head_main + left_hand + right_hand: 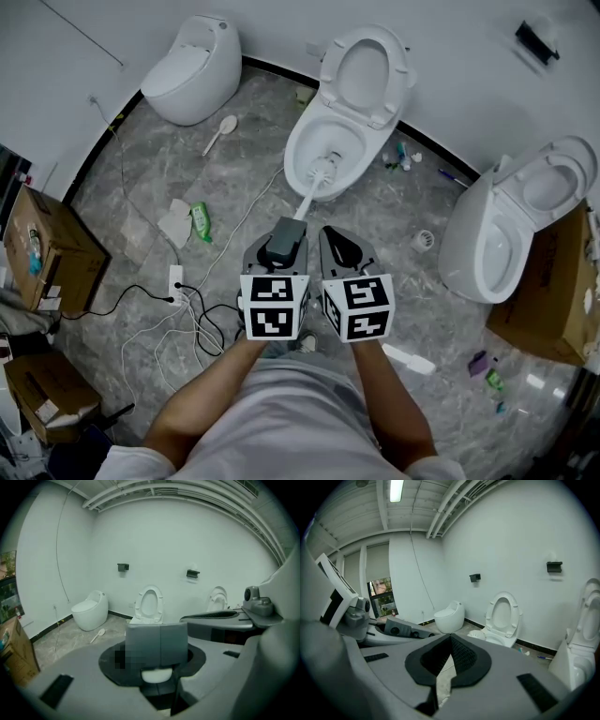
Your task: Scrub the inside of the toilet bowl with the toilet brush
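Note:
The white toilet (302, 159) stands open in the middle of the head view, its seat and lid (366, 67) raised. The toilet brush (306, 199) slants from the bowl toward me, its white head (324, 172) inside the bowl. My left gripper (284, 232) is shut on the brush's grey handle (157, 645), which fills the gap between the jaws in the left gripper view. Beside it, my right gripper (340, 246) is shut with nothing in it; its black pads (461, 656) meet in the right gripper view.
An egg-shaped toilet (192, 67) stands at the far left, a third toilet (516, 225) at the right. Cardboard boxes (45, 251) (553, 305) flank the floor. A power strip with cables (175, 284), a green bottle (201, 221), paper (174, 223) and a second brush (221, 133) lie on the left.

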Demonstrator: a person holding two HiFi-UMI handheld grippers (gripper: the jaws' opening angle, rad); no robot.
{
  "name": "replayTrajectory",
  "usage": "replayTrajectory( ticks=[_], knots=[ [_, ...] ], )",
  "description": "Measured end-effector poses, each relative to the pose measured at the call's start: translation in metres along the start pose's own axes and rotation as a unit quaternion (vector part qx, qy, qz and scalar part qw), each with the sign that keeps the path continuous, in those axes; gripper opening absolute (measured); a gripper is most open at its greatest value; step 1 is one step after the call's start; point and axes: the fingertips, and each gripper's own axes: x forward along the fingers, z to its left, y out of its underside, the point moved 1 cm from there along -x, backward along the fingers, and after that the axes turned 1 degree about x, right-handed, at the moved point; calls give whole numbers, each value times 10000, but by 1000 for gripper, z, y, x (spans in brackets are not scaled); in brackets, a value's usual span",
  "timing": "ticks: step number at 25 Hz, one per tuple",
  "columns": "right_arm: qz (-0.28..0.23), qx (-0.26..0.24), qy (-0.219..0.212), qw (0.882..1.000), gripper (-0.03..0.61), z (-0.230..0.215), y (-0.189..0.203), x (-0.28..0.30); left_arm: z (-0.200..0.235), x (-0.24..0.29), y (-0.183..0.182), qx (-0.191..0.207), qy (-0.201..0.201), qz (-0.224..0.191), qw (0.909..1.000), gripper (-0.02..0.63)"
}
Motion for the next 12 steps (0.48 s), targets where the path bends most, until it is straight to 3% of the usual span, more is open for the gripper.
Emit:
replayTrajectory(
  ticks=[12],
  knots=[
    [240,268,346,9988,-2,-49,-25,89,36,94,-38,62,356,363,9987,156]
  ],
)
